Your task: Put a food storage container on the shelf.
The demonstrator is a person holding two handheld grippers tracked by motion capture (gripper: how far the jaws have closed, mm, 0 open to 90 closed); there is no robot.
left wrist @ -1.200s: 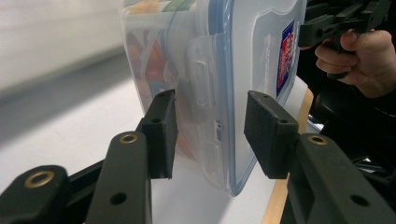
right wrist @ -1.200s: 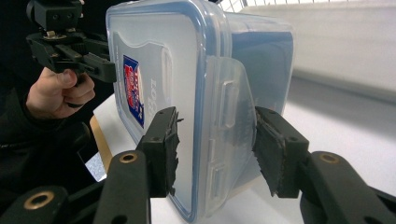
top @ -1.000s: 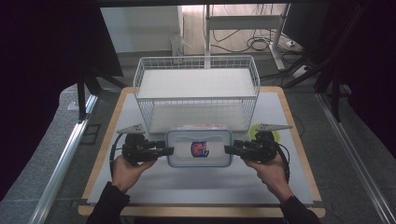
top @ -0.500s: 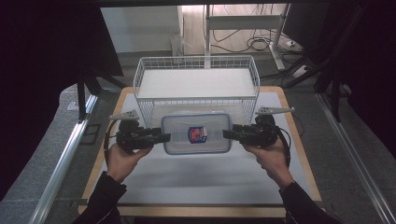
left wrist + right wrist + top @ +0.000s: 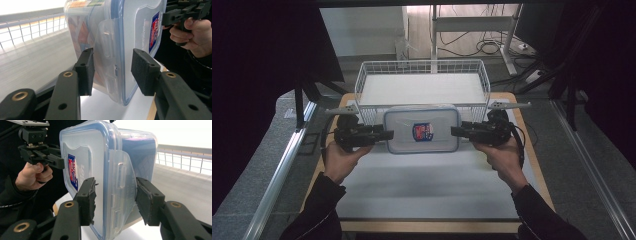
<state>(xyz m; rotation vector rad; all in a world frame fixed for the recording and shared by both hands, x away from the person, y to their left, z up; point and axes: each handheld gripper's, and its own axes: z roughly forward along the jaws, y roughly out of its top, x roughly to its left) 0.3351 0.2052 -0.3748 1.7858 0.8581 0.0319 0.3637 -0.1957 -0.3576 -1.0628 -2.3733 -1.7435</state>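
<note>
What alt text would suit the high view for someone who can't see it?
A person holds a clear lidded container by its two ends between the left tongs and right tongs, above a white table, just before a white wire basket.

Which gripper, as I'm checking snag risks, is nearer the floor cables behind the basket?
Right. The right gripper grips the container at the end towards the cables; the left gripper grips its opposite end.

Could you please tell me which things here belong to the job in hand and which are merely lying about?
In the job:
plastic container
left gripper
right gripper
wire basket, probably its destination

Lying about:
cables on the floor
metal stand
</note>
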